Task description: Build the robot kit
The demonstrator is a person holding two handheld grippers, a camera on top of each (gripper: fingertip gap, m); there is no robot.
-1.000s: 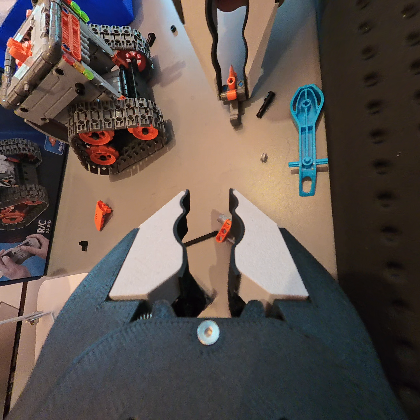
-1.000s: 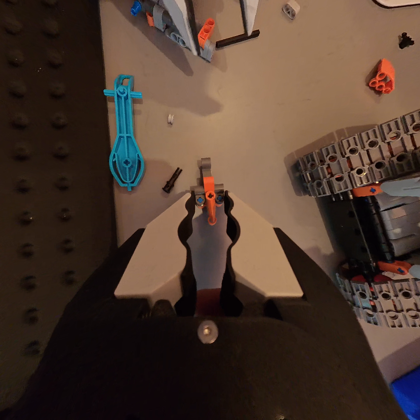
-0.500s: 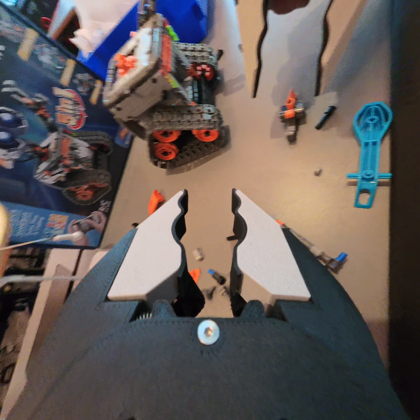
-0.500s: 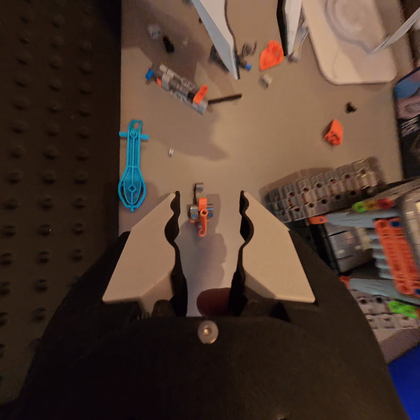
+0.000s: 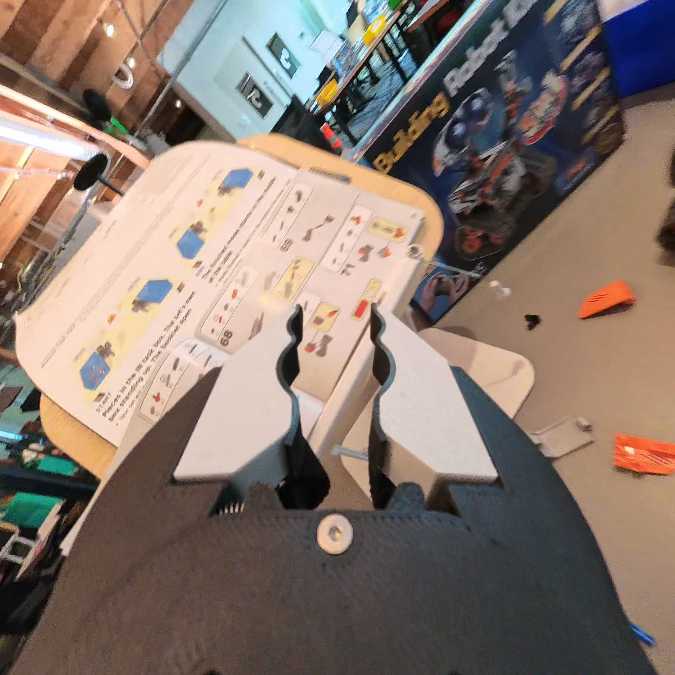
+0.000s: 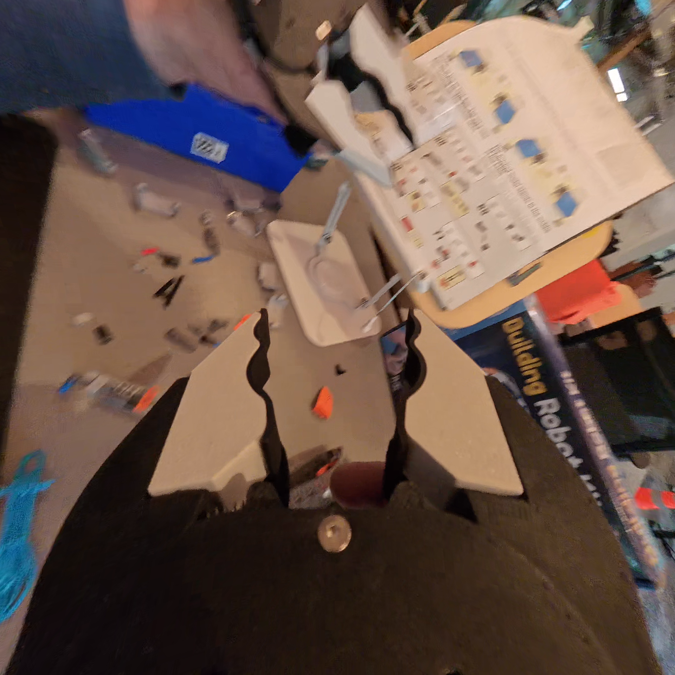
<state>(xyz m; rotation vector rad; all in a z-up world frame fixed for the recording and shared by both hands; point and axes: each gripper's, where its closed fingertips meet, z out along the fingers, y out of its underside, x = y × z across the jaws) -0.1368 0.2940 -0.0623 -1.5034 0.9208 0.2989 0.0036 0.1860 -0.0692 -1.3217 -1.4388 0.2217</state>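
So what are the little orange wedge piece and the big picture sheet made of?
The small orange wedge piece looks like hard moulded plastic: solid colour, crisp flat faces. The large white printed instruction sheet looks like matte paper, lying flat on a tan board, probably wood or fibreboard.

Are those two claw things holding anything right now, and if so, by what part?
Nothing is held. The left gripper and right gripper both stand open and empty, raised above the grey table towards the propped white instruction sheet.

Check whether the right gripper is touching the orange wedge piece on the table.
Apart. The right wrist view shows the orange wedge piece lying on the table between the open right gripper fingers, bare tabletop visible on both sides.
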